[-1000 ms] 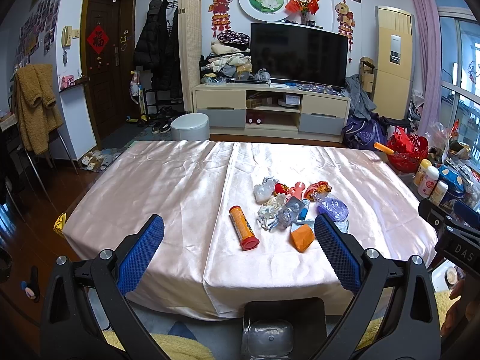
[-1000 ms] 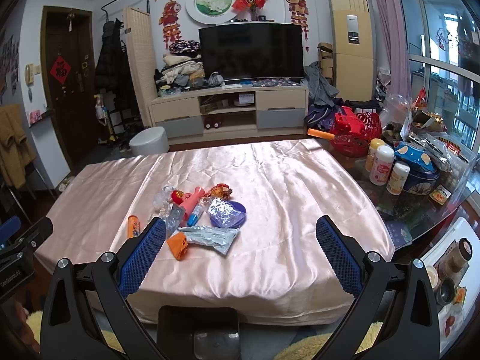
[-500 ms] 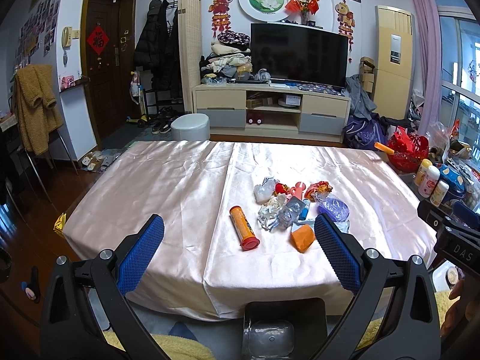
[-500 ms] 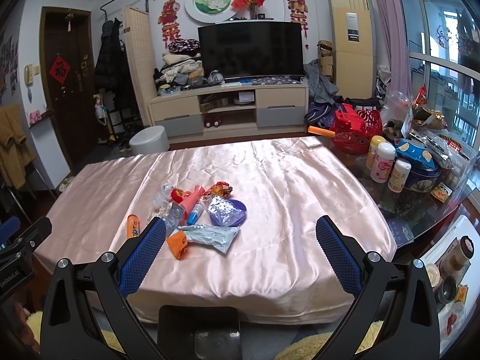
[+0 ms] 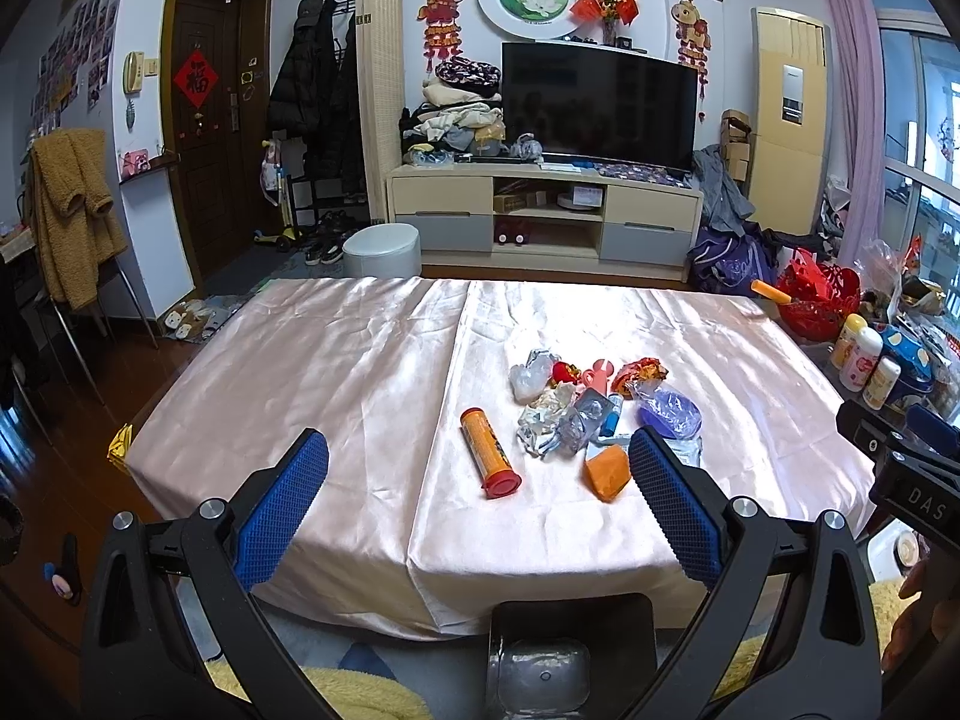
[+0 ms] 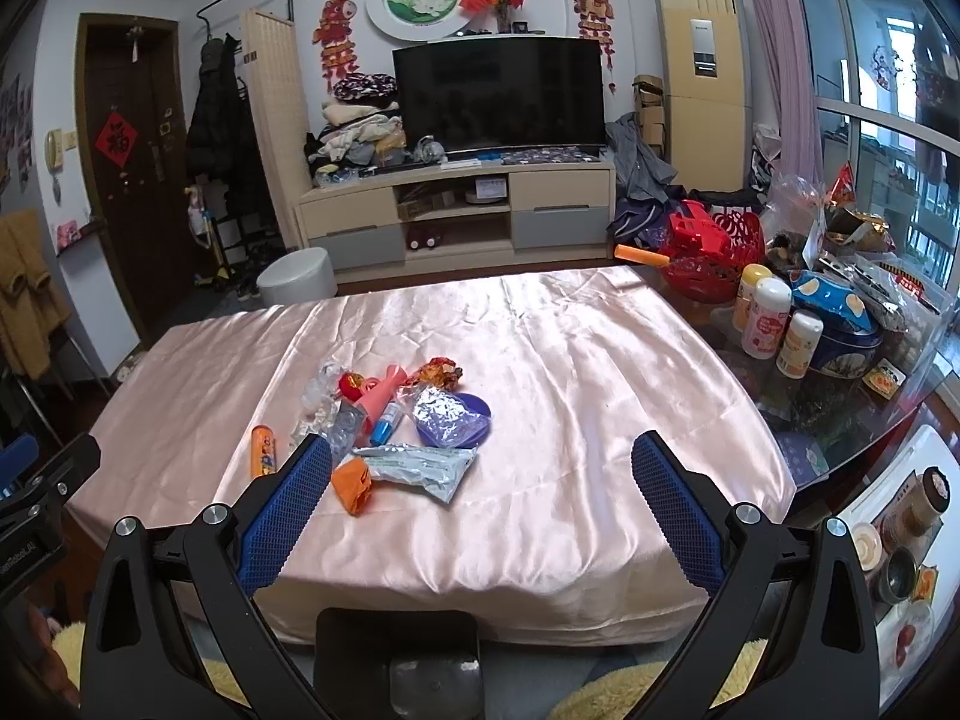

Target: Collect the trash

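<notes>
Both spread and empty, the left gripper (image 5: pixel 477 474) sits nearer the orange tube (image 5: pixel 489 453), lying lengthwise just ahead, than the right gripper (image 6: pixel 480 477).

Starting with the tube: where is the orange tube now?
Left wrist view: the orange tube lies on the pink cloth, at the trash pile's left edge beside crumpled wrappers.
</notes>
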Motion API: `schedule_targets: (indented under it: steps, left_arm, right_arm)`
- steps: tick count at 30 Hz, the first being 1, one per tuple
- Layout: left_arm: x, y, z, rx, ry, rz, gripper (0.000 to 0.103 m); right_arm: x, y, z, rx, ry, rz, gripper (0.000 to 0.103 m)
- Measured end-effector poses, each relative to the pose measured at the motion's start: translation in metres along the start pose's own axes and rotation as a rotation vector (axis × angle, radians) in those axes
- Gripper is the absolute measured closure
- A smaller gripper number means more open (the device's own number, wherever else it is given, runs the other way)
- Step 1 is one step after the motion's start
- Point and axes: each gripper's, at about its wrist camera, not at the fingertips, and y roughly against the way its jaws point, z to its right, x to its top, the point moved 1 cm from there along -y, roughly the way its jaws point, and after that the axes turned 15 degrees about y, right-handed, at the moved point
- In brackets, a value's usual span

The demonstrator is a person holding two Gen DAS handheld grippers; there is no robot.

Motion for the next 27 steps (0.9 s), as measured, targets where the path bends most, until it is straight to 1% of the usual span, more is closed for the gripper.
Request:
schedule_targets:
  steps: [6,8,10,16,22,23,25,27]
  left_arm:
    - [0.005,-0.016,-0.013,0.043,-0.007,-0.020,0.008]
    - [0.005,-0.025,-0.019,0.057,-0.009,-0.036,0.008]
    - [0.004,-0.037,-0.025,0.073,-0.015,-0.055,0.008]
    - [-0.007,-0.082,-0.042,0.095,-0.003,-0.152,0.008]
    - [-0.012,-0.127,-0.041,0.083,-0.004,-0.249,0.008]
    - [-0.012,-0.134,-0.039,0.076,-0.007,-0.262,0.008]
    - [-0.013,-0.149,-0.034,0.064,-0.010,-0.284,0.008]
    - [-0.015,-0.166,-0.027,0.061,-0.015,-0.314,0.008]
  right_arm:
    - [0.001,-0.008,0.011,0.005,-0.032,-0.013,0.003]
    - [0.000,-0.016,0.011,-0.009,-0.021,-0.031,0.003]
    - [-0.004,-0.030,0.010,-0.005,-0.009,-0.065,0.003]
    - [-0.020,-0.083,0.001,0.047,0.006,-0.191,0.003]
    - [-0.033,-0.126,-0.009,0.116,0.048,-0.260,0.003]
    - [-0.033,-0.133,-0.009,0.121,0.056,-0.272,0.004]
    - [-0.030,-0.148,-0.007,0.136,0.061,-0.286,0.017]
    - [-0.022,-0.162,-0.004,0.159,0.052,-0.292,0.021]
